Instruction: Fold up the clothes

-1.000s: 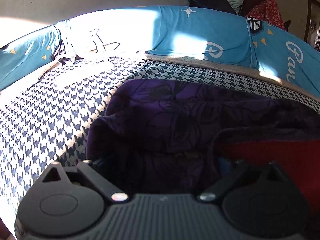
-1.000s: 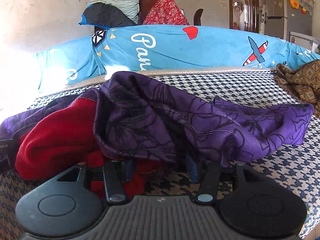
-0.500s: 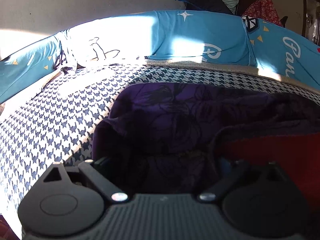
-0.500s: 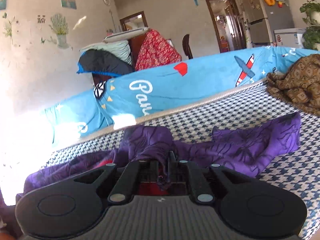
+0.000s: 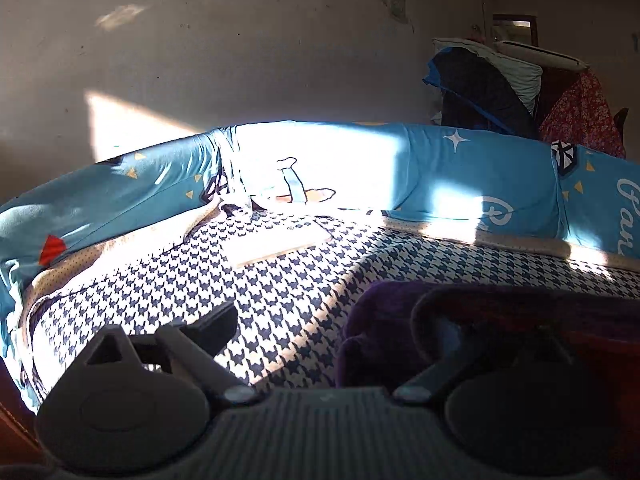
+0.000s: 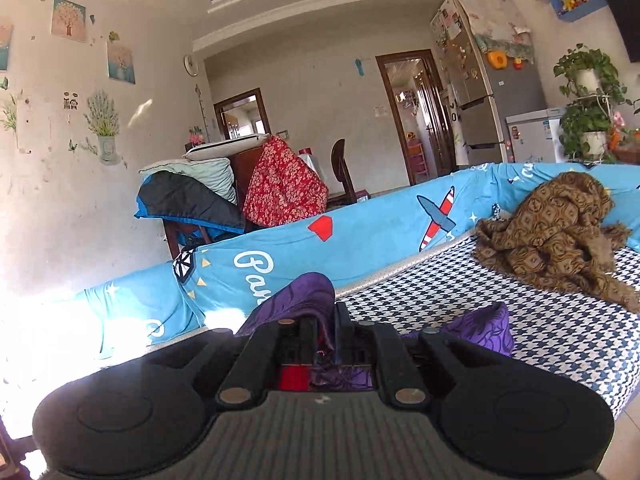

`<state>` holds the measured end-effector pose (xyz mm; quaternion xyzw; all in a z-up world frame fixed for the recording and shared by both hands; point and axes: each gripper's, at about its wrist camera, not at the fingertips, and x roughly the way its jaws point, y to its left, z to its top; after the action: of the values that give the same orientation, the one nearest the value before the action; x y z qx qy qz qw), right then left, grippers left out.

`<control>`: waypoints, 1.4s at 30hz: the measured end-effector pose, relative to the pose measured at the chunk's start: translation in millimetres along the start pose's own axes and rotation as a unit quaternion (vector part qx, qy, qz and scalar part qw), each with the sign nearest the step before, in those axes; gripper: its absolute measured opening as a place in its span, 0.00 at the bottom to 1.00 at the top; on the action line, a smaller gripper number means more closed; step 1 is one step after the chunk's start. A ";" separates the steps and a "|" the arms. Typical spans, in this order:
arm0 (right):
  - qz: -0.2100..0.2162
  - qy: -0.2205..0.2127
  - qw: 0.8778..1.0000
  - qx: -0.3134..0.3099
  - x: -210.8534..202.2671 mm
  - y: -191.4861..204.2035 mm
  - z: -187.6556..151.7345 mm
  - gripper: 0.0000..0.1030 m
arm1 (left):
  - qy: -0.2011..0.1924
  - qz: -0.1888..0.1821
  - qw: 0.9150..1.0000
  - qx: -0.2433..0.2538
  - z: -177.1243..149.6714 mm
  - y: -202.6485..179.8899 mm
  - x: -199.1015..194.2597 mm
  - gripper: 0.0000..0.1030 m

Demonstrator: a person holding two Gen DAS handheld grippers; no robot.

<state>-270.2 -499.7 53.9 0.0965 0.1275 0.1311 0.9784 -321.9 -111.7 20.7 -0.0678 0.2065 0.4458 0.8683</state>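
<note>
A purple floral garment with a red inner layer (image 5: 500, 320) lies bunched on the houndstooth bed cover (image 5: 260, 300), in shadow at the lower right of the left wrist view. My left gripper (image 5: 332, 326) stands wide open. Its left finger (image 5: 216, 326) is over bare cover, and its right finger is dark against the garment's edge. In the right wrist view my right gripper (image 6: 325, 330) is shut on a fold of the purple garment (image 6: 304, 300), which rises between the fingers. Another part of the garment (image 6: 484, 328) trails to the right on the cover.
Blue printed bolsters (image 6: 360, 240) ring the bed. A flat white object (image 5: 280, 244) lies on the cover near the far corner. A brown patterned garment (image 6: 560, 232) is heaped at the right. Stacked bedding and a red floral cloth (image 6: 280, 188) stand behind the bolster.
My right gripper went from open to shut on the purple garment and rose with it. The left gripper swung left and up; the garment now sits at the right of its view.
</note>
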 end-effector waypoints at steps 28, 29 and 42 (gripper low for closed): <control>0.051 0.066 0.995 -0.048 -53.5 0.9 -5.4 0.35 | 0.069 -0.122 0.986 -0.095 24.7 77.0 -85.8 1.00; 0.056 0.070 0.995 -0.046 -53.8 0.4 -5.8 0.40 | 0.066 -0.121 0.986 -0.097 26.0 78.6 -88.4 1.00; 0.208 0.159 0.956 -0.133 -86.3 24.8 -43.8 0.66 | 0.076 -0.130 0.985 -0.080 18.3 68.2 -92.0 1.00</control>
<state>-368.5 -493.7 37.2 -0.0321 0.2396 0.3614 0.9005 -418.7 -134.4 80.3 -0.1971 0.2247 0.3374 0.8927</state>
